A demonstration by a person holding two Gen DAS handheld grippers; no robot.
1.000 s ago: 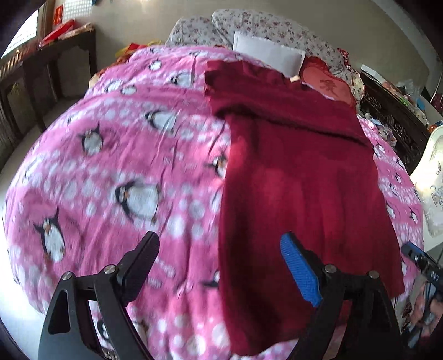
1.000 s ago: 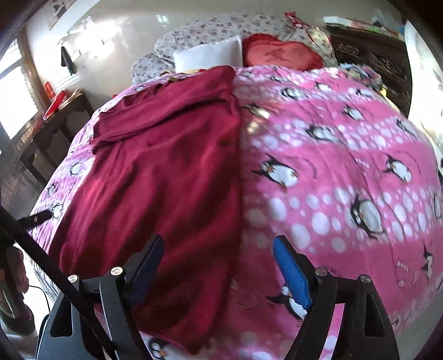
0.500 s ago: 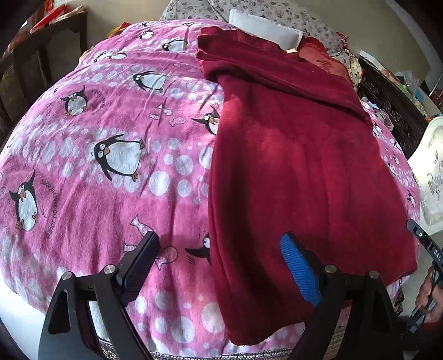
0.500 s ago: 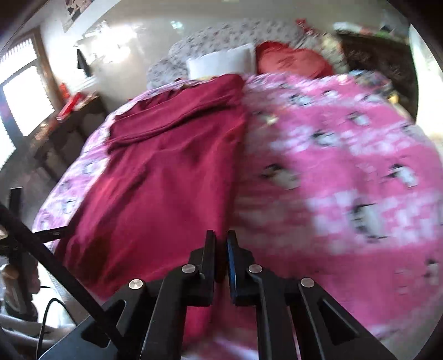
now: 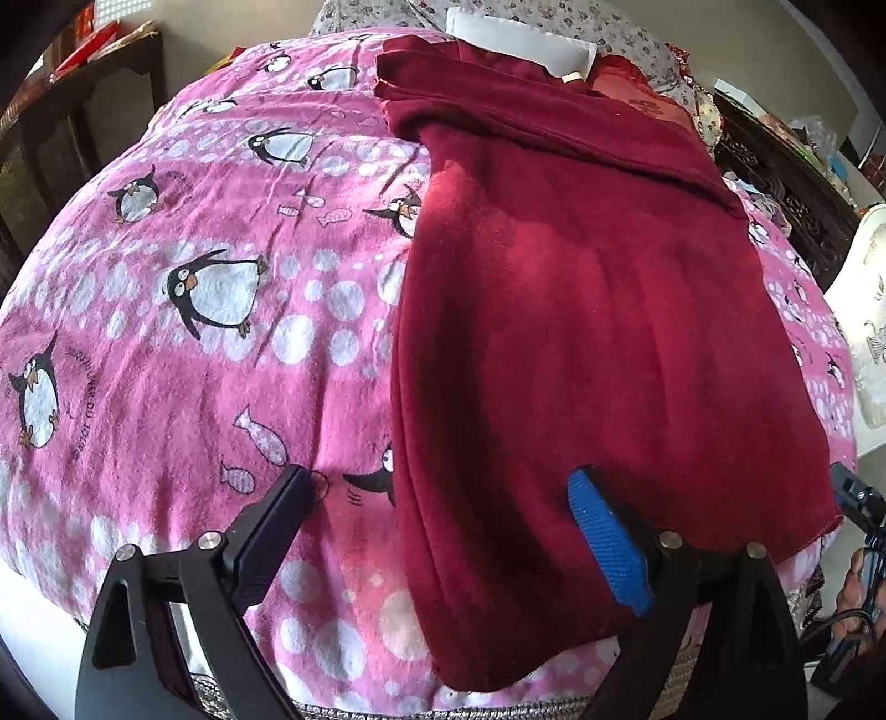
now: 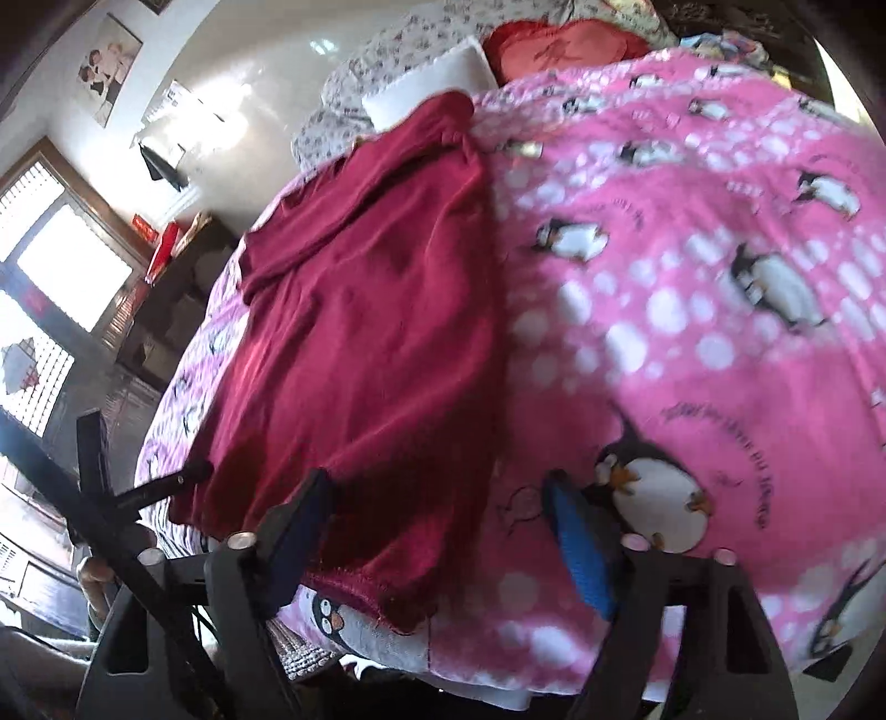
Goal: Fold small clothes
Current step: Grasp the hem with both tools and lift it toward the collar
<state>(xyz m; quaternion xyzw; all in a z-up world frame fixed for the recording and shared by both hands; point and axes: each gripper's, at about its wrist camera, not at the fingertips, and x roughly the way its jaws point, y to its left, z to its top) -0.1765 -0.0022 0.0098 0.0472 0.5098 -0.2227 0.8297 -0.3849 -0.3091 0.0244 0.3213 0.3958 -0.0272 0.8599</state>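
Left wrist view: the left gripper and right gripper gape empty at the red garment's near hem; pinch both corners evenly before folding.

Garment on blanket — pillows behind.

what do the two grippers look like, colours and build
Both look alike: the left gripper and right gripper have black plastic frames with triangular cut-outs, silver screws at the joints, one black finger and one with a ribbed blue pad.
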